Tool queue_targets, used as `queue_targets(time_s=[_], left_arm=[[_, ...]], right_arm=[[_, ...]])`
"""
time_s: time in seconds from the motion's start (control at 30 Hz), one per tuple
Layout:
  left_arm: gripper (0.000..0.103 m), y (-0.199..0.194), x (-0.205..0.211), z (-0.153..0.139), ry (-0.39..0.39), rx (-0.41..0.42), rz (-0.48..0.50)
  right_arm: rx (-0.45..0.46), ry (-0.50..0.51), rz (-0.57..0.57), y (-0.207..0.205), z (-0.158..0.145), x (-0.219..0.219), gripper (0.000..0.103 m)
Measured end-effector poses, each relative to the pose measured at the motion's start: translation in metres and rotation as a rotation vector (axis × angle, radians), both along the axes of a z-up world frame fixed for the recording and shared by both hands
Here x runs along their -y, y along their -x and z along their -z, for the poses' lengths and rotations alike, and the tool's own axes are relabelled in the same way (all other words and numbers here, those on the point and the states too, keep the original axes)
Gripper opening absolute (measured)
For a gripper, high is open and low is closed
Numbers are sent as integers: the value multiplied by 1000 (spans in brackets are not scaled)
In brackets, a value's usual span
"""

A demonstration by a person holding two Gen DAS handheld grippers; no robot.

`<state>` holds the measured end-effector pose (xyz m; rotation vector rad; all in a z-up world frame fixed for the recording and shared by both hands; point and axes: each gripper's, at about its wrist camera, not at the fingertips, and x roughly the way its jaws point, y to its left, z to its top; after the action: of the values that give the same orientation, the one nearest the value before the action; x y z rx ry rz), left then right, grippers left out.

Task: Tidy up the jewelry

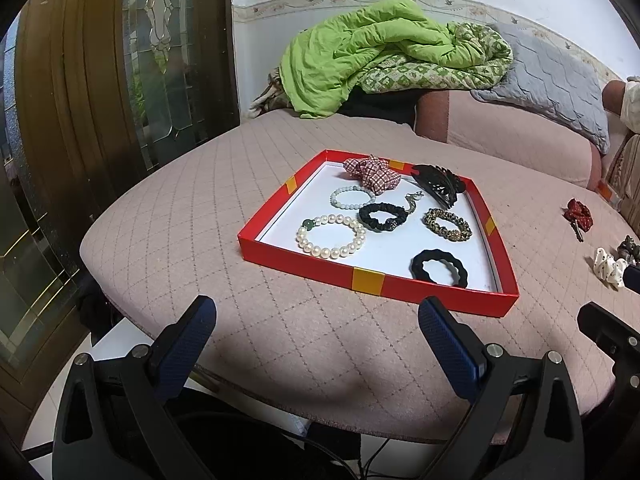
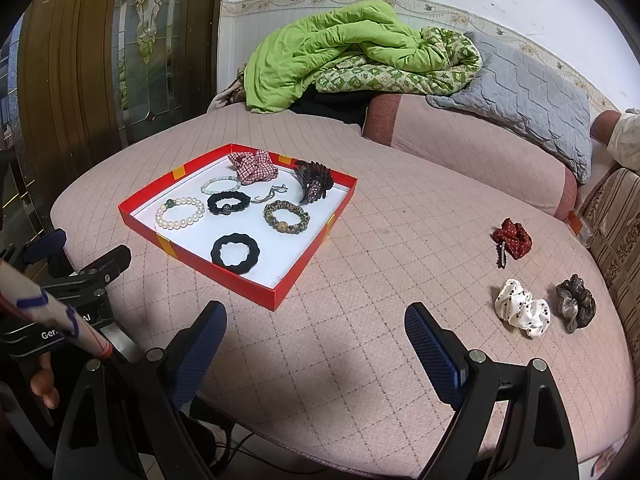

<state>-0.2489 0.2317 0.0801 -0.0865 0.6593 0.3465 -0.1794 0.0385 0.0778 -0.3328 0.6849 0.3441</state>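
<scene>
the left claw (image 1: 316, 334) and the right claw (image 2: 316, 338) both stand spread wide with nothing between their blue ribbed pads, each hovering over the near rim of the quilted pink cushioned surface (image 2: 400, 216). that surface is broad and rounded, its near edge curving off to the floor; a wide bare stretch lies between the shallow red cardboard tray with yellow tape patches (image 2: 256, 294) and the loose pieces far to the tray's right.

beyond the tray a crumpled lime-green quilt (image 2: 332, 48) is heaped against the wall, with a grey stitched pillow (image 2: 520, 84) to its right.

inside the tray's white floor: a red-checked fabric bow (image 2: 254, 166) at the far rim, a dark toothed claw clip (image 2: 314, 184) at the far right corner, a white pearl bracelet with one green bead (image 2: 180, 216) near the left wall, a pale bead bracelet (image 2: 218, 184) behind it, a black scrunchie with a beaded knot (image 2: 228, 202) in the middle, a leopard-print hair tie (image 2: 286, 216) to its right, and a plain black wavy hair band (image 2: 235, 253) nearest the front wall. a thin silvery chain (image 2: 268, 194) is half hidden behind the black scrunchie.

well right of the tray lie a red dotted scrunchie (image 2: 514, 238), a white satin spotted scrunchie (image 2: 520, 308) and a dark grey scrunchie (image 2: 576, 302); in the left wrist view these are cut off at the frame edge.
</scene>
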Motion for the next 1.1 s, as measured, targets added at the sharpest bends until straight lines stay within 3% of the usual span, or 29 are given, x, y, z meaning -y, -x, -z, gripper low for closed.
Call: queue_targets(time_s=[1.1], left_arm=[[101, 1, -2, 1, -6, -3, -5]], right_arm=[[-4, -4, 2, 0, 2, 2, 93]])
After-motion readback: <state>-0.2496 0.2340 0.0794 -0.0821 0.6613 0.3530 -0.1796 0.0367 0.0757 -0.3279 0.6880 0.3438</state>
